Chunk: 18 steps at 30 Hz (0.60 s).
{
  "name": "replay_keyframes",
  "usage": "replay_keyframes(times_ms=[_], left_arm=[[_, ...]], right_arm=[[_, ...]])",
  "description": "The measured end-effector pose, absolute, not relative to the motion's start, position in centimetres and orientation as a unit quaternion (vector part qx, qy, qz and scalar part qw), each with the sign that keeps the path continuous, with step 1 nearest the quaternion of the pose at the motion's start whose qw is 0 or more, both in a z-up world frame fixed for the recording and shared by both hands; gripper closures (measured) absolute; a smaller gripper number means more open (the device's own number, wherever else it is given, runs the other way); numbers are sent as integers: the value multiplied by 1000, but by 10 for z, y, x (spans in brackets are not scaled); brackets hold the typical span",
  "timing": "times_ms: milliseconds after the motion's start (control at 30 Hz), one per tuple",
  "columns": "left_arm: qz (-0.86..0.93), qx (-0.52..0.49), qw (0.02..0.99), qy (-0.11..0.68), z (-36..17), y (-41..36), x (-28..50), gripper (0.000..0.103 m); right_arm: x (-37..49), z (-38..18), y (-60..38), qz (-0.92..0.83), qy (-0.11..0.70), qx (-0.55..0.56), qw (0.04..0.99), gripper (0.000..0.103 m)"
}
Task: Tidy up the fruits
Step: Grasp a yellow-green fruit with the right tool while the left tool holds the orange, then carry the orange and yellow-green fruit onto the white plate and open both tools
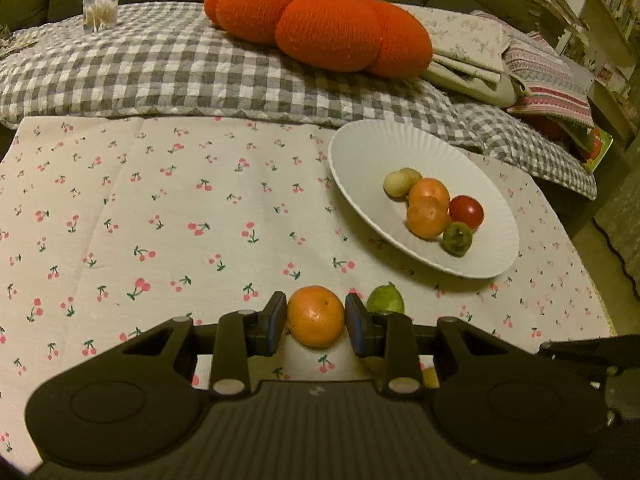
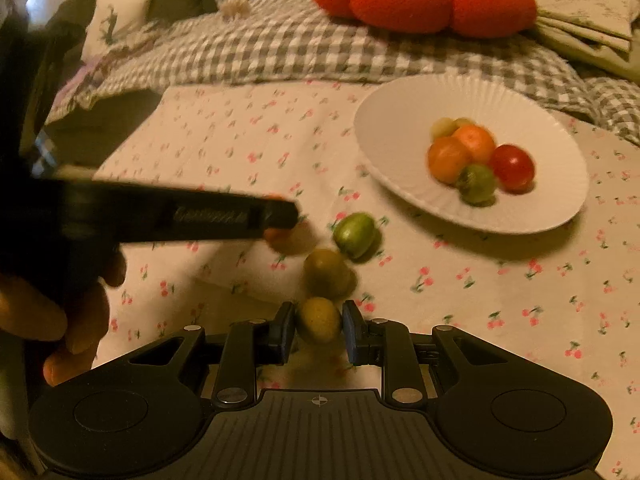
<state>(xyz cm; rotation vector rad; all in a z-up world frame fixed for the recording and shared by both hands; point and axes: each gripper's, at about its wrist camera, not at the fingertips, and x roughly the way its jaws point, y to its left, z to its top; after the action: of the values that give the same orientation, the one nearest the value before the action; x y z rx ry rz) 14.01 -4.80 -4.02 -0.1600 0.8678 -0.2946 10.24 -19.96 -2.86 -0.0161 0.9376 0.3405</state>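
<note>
My left gripper [image 1: 316, 322] is shut on an orange mandarin [image 1: 316, 316], just above the cherry-print cloth. A green fruit [image 1: 385, 300] lies beside its right finger. My right gripper [image 2: 319, 326] is shut on a yellow-green fruit [image 2: 319, 320]. Ahead of it on the cloth lie another yellow-green fruit [image 2: 328, 274] and a green fruit [image 2: 355, 235]. The white plate [image 1: 360, 152] at the right, also in the right wrist view [image 2: 392, 120], holds several fruits: two mandarins [image 1: 428, 204], a red one [image 1: 466, 211], green and pale ones. The left gripper [image 2: 276, 216] shows side-on in the right wrist view, hiding most of its mandarin.
A grey checked quilt [image 1: 160, 68] with a big orange pumpkin cushion [image 1: 320, 24] lies behind the cloth. A cup of cotton swabs [image 1: 100, 10] stands at the back left. Folded fabrics [image 1: 548, 76] lie at the right. The person's hand [image 2: 60, 312] is at the left.
</note>
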Motion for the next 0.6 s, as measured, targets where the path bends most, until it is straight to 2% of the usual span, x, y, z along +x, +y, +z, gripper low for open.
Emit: replay_keyframes(times_ms=[600], left_arm=[[-165, -114, 900, 387, -10, -51, 153, 73]], right_arm=[[121, 13, -264, 108, 402, 78, 906, 80]])
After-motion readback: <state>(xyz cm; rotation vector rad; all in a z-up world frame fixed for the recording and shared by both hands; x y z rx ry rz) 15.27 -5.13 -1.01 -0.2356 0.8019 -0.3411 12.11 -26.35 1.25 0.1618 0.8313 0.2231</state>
